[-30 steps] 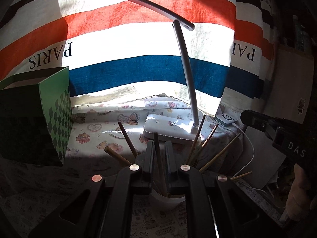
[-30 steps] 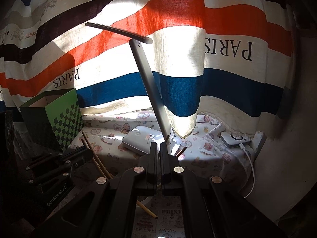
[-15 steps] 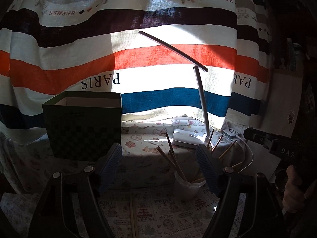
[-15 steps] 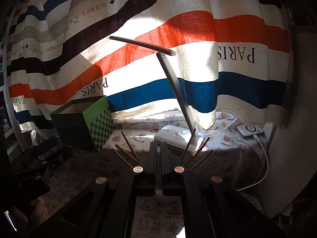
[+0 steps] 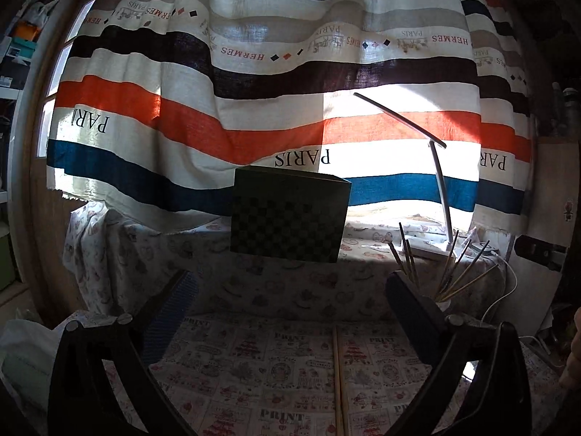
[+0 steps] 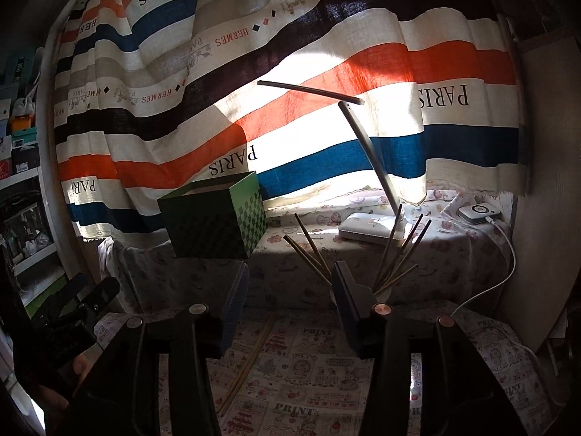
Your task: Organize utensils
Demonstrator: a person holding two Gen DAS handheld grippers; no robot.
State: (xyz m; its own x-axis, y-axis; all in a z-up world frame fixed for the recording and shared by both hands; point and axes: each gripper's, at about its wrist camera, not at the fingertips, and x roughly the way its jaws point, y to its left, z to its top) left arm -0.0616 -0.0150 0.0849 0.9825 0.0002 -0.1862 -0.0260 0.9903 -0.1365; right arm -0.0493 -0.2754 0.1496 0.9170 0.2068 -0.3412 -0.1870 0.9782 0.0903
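Observation:
Several wooden chopsticks point(image 5: 450, 272) stand fanned out in a small white cup point(image 5: 443, 304) at the right; they also show in the right wrist view point(image 6: 395, 258), where the cup is mostly hidden behind a finger. A loose pair of chopsticks point(image 5: 339, 381) lies flat on the printed tablecloth, also in the right wrist view point(image 6: 250, 359). My left gripper point(image 5: 290, 283) is open wide and empty, held back from the cup. My right gripper point(image 6: 290, 272) is open and empty, just left of the cup.
A green checkered box point(image 5: 288, 214) stands on the raised ledge, also in the right wrist view point(image 6: 214, 218). A white desk lamp point(image 6: 366, 230) and a charger with cable point(image 6: 479, 212) sit at the right. A striped curtain point(image 5: 254, 109) hangs behind.
Both grippers pulled back and up from the cup. The left let go of a chopstick and opened; the right opened in the last half second.

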